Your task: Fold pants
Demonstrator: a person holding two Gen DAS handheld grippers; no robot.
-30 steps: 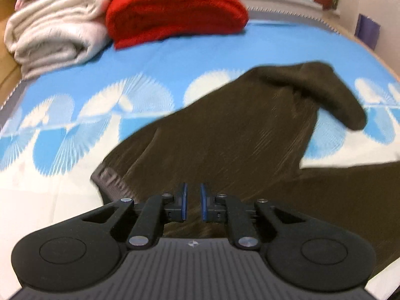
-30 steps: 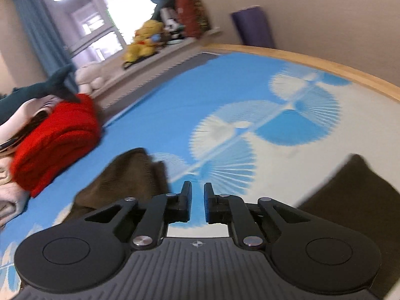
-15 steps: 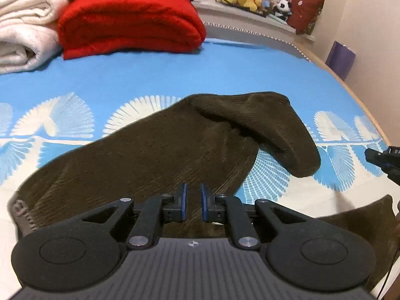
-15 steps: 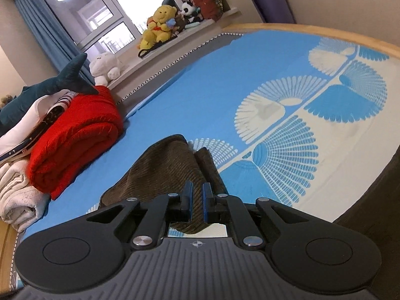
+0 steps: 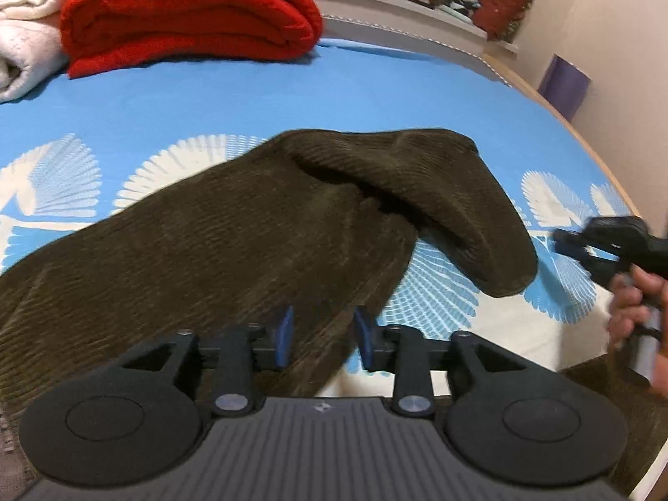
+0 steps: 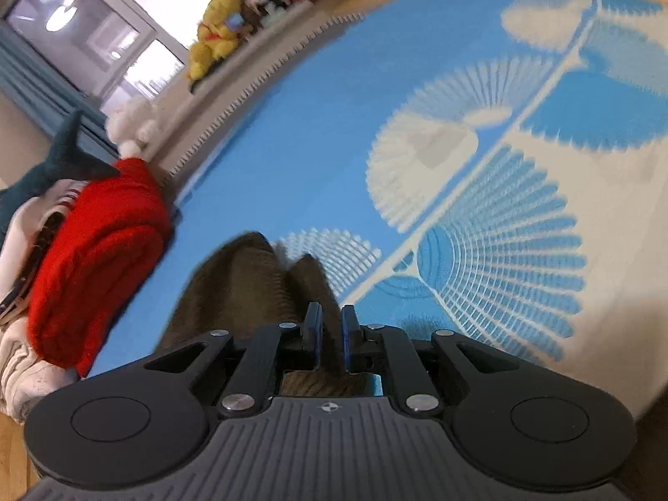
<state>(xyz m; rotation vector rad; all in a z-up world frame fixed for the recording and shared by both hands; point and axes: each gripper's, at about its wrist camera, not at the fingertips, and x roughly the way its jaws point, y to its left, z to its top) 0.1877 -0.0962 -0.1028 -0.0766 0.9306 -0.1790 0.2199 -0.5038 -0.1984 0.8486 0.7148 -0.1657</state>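
Both tools are lower and nearer the brown pants (image 5: pixel 234 250) than a second ago. Left tool (image 5: pixel 323 334) is opening over the cloth edge; right tool (image 6: pixel 331 336), narrow, opening slightly above a leg. Pants are lying on the bed (image 5: pixel 292 96).

The pants (image 5: pixel 234 250) run off the left frame edge; the right view's bedsheet (image 6: pixel 522 192) is motion-blurred

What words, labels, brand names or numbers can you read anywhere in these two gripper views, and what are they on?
No readable text in either view.
left gripper: only a small emblem on its ribbed body, no letters.
right gripper: the same small emblem, no letters.
pants, red blanket, bed sheet: no label or print with words visible.
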